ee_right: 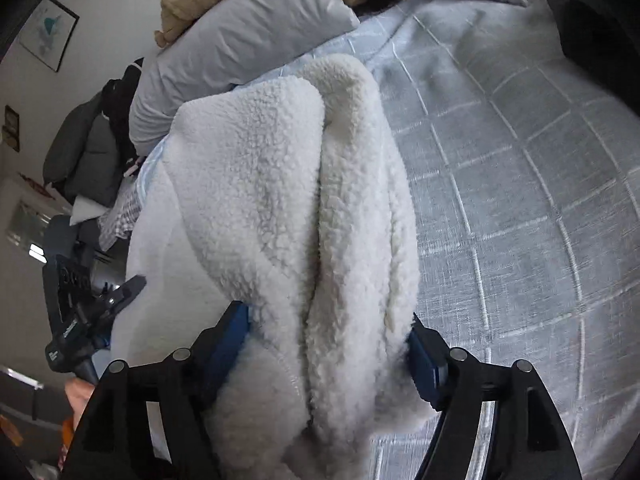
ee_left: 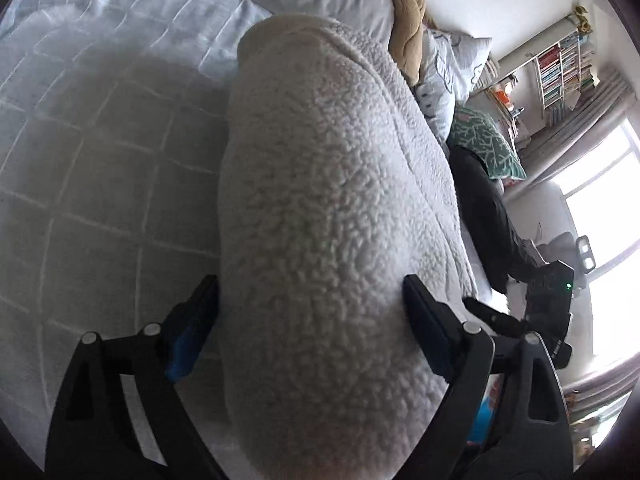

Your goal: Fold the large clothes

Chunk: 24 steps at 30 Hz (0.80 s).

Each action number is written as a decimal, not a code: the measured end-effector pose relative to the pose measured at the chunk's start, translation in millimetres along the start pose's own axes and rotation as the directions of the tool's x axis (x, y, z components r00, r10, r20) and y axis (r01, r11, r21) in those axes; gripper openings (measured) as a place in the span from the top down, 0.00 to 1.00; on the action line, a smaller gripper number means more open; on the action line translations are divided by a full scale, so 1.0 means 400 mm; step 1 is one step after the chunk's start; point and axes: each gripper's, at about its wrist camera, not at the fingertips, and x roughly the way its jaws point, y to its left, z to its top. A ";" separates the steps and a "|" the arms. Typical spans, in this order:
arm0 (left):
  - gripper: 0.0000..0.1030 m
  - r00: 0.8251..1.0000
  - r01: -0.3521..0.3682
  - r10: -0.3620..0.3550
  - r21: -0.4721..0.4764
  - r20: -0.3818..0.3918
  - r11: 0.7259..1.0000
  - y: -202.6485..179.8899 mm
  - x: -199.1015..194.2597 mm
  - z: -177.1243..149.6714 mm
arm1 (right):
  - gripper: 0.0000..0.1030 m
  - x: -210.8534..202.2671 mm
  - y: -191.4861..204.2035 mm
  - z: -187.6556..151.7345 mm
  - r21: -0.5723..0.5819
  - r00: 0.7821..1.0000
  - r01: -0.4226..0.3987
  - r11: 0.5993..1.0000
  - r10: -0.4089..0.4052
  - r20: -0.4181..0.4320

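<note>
The fleece (ee_left: 332, 184) lies on the bed (ee_left: 100, 152) as a long bundle, its long axis running straight away from both claws toward the pillows (ee_right: 240, 40). Left claw (ee_left: 310, 308) stands wide, one finger each side of the bundle's near end; fabric fills the gap, but a real pinch I cannot confirm. Right claw (ee_right: 328, 340) also straddles the near end w/ the folded layers between its pads, which touch the pile. Both are abt equally near, so I judge the next fold goes lengthwise, near end toward far end.
</note>
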 end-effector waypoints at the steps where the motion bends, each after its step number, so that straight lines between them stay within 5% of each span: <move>1: 0.13 1.000 -0.011 0.011 0.017 0.011 1.000 -0.005 -0.020 -0.007 | 0.28 -0.012 0.001 -0.001 0.001 1.000 0.001 1.000 -0.001 0.005; 5: 0.15 0.983 -0.141 0.121 0.144 0.137 0.979 -0.055 -0.099 -0.026 | 0.27 -0.083 0.028 -0.029 -0.057 0.992 0.110 0.992 -0.106 0.070; 8: 0.18 0.962 -0.175 0.114 0.240 0.248 0.955 -0.111 -0.155 -0.041 | 0.27 -0.118 0.105 -0.036 -0.165 0.965 0.225 0.960 -0.197 0.171; 10: 0.27 0.955 -0.179 0.100 0.275 0.278 0.945 -0.120 -0.170 -0.037 | 0.28 -0.148 0.139 -0.052 -0.210 0.946 0.277 0.938 -0.227 0.231; 12: 0.50 0.960 -0.159 0.076 0.303 0.268 0.940 -0.123 -0.171 -0.027 | 0.28 -0.176 0.169 -0.071 -0.243 0.926 0.318 0.916 -0.246 0.286; 15: 0.59 0.968 -0.119 0.035 0.334 0.247 0.935 -0.145 -0.153 -0.023 | 0.40 -0.207 0.203 -0.098 -0.282 0.915 0.316 0.906 -0.212 0.344; 18: 0.59 0.977 -0.128 0.040 0.424 0.211 0.897 -0.188 -0.113 -0.051 | 0.49 -0.194 0.229 -0.111 -0.335 0.919 0.312 0.889 -0.193 0.345; 20: 0.59 0.979 -0.178 0.105 0.476 0.177 0.861 -0.209 -0.068 -0.082 | 0.49 -0.170 0.232 -0.117 -0.366 0.923 0.330 0.870 -0.215 0.320; 24: 0.59 0.967 -0.243 0.157 0.545 0.200 0.803 -0.239 -0.017 -0.122 | 0.53 -0.045 0.197 -0.115 -0.392 0.906 0.424 0.817 -0.375 0.198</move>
